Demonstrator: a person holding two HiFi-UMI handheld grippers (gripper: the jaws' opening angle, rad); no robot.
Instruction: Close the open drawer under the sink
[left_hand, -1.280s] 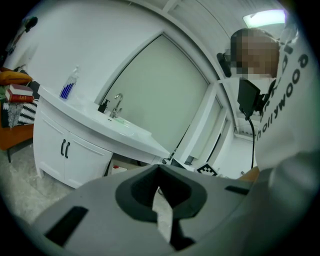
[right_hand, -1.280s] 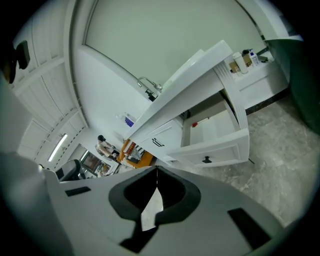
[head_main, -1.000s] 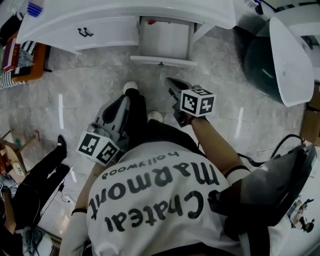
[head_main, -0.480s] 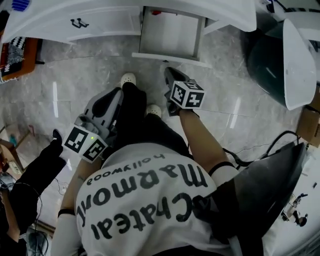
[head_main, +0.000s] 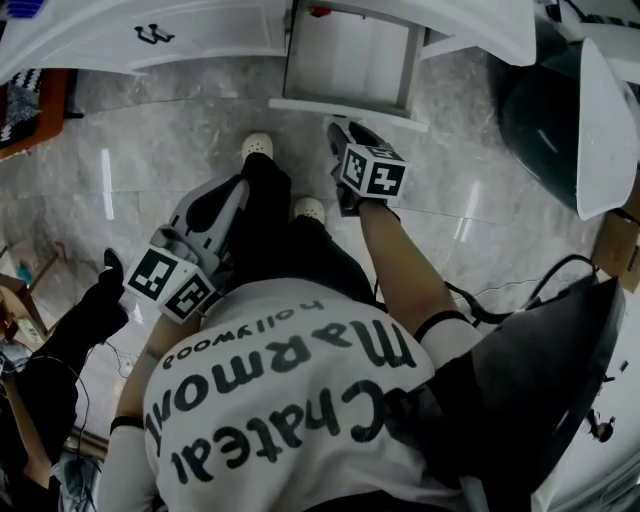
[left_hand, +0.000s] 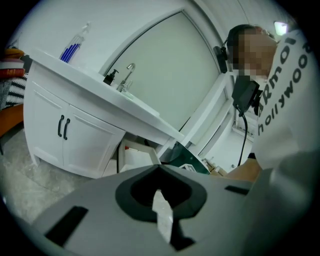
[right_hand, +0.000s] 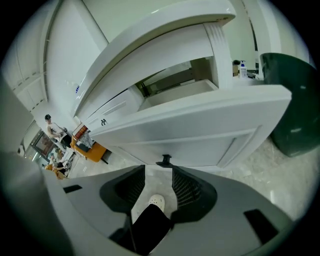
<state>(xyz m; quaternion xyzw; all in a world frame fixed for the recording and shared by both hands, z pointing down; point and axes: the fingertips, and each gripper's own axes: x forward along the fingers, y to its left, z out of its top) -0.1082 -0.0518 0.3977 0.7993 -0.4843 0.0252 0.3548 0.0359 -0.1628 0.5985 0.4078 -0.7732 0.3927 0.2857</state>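
Left of the open drawer (head_main: 340, 106) and well back from it, your left gripper (head_main: 236, 188) hung beside your leg with its jaws pressed together on nothing; it had no part in this step. Also left of the drawer, the double cabinet doors (head_main: 150, 36) were closed.

The drawer itself stood pulled out from the white vanity below the sink, its front panel (right_hand: 200, 125) hanging over the marble floor (head_main: 180, 130). You were at the approach, with no push begun.

Your right gripper (head_main: 340, 130) pointed down at the drawer front, just short of it. Its jaws had just been opening and stood apart, gripping nothing. Only the floor and your white shoe (right_hand: 156, 201) showed through the gap, and the small dark handle (right_hand: 164, 161) sat just beyond the tips. I judged the next move to be setting the tips flat on the panel near that handle and pressing straight in, so the drawer would not skew on its runners.

Right of the drawer stood a dark green bin (head_main: 540, 115), near but clear of the drawer's path. Your forward foot (head_main: 258, 148) was close below the drawer front and could crowd the push. Nothing else blocked it.
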